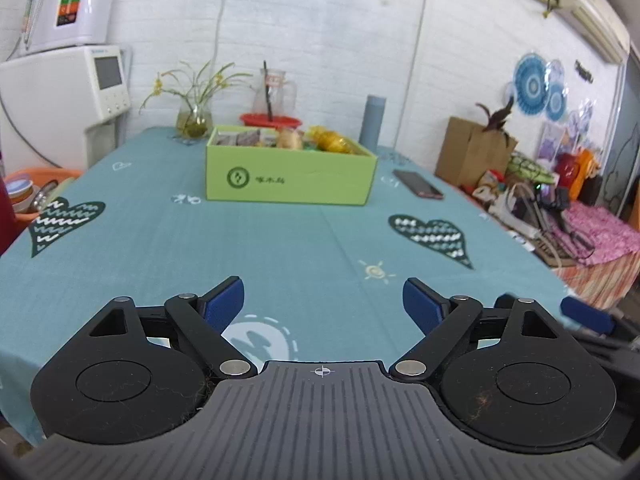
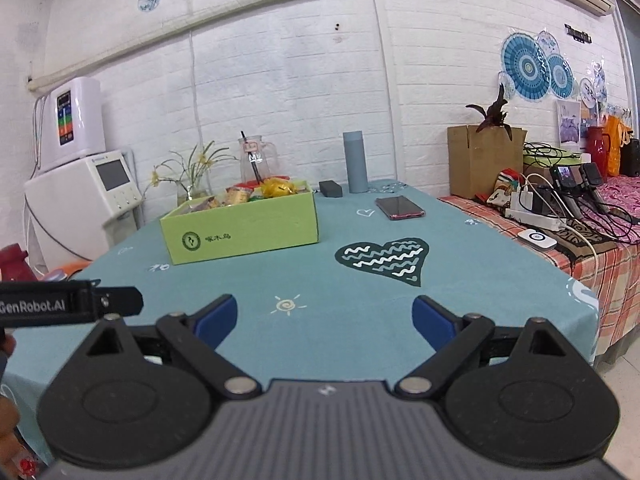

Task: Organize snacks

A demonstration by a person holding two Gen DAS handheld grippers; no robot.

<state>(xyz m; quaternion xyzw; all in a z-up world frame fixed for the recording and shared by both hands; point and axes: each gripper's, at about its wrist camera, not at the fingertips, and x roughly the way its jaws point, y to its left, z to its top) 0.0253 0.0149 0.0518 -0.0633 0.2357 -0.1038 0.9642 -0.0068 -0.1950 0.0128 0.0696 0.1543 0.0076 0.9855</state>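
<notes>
From the left wrist, we see the left gripper (image 1: 323, 306) spread wide and empty above the teal tablecloth (image 1: 280, 248). The green box (image 1: 290, 176) of snacks (image 1: 316, 139) sits well ahead, dead centre, its long side broadside to us.

From the right wrist, the right gripper (image 2: 324, 320) is likewise spread, holding nothing. The box (image 2: 240, 230) lies ahead and left, long axis running left to right, angled slightly; wrappers inside look yellow, though blurred.

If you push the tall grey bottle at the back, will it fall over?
Probably, if pushed near its top: the grey bottle stands upright, tall and narrow. Its smooth, round sides suggest it would roll once down. The tablecloth might catch its base, making tipping likelier than sliding.
</notes>
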